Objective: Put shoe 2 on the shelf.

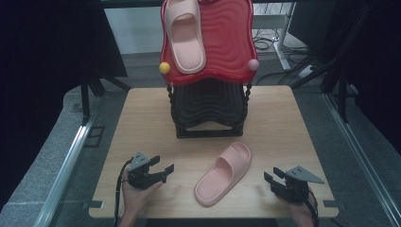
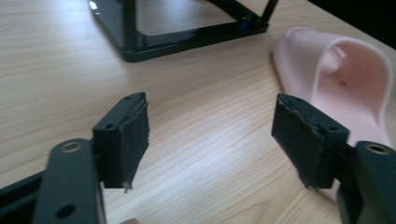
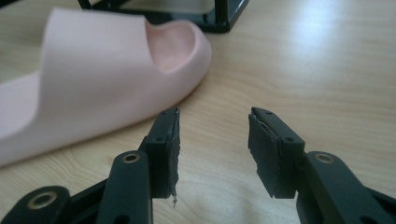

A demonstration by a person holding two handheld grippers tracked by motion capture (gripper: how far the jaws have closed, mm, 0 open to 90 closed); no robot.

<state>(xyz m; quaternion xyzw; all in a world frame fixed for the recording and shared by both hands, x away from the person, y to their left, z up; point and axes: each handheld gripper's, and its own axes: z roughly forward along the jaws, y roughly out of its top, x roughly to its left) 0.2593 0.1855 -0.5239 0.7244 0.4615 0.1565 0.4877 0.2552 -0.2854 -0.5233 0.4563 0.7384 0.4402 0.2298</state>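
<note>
A pink slipper (image 1: 223, 173) lies on the wooden table (image 1: 142, 118), toe toward the back right. A second pink slipper (image 1: 185, 35) rests on the red top shelf (image 1: 231, 42) of a black rack (image 1: 208, 111). My left gripper (image 1: 162, 167) sits left of the table slipper, open, nothing between its jaws. In the left gripper view the gripper (image 2: 210, 135) faces the slipper (image 2: 345, 79) and the rack's base (image 2: 187, 39). My right gripper (image 1: 273, 177) is right of the slipper, open and empty. In the right gripper view the gripper (image 3: 212, 140) has the slipper (image 3: 93, 79) on its left.
The rack stands at the middle back of the table, with a yellow ball (image 1: 164, 67) and a pink ball (image 1: 254, 65) at the red shelf's corners. Metal rails (image 1: 66, 165) run along both sides of the table. Cables lie on the floor behind.
</note>
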